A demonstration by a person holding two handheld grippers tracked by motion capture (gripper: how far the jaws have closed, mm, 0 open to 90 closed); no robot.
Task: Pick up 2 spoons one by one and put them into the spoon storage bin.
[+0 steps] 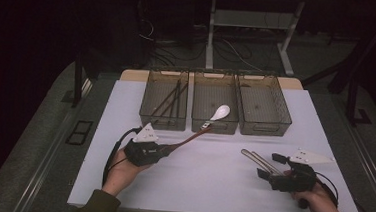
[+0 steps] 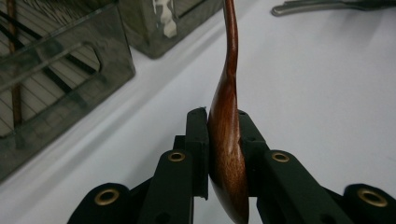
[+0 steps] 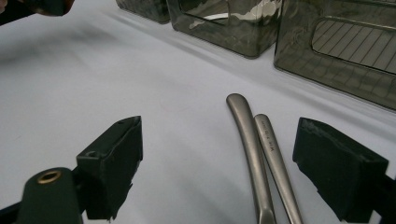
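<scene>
Left gripper view: wooden spoon (image 2: pixel 227 140) handle cut off.

From my remote seat this reads as a lab or test room, not a home. The bench (image 1: pixel 210 183) is a plain slab under a white sheet, standing in a dark room on grey floor. Just beyond the bench's far edge, loose cables (image 1: pixel 230 51) lie tangled on the floor around the white metal legs of a frame (image 1: pixel 211 32). Three identical smoky plastic bins (image 1: pixel 215 108) stand in a neat row along the bench's far side, laid out like a trial setup.
</scene>
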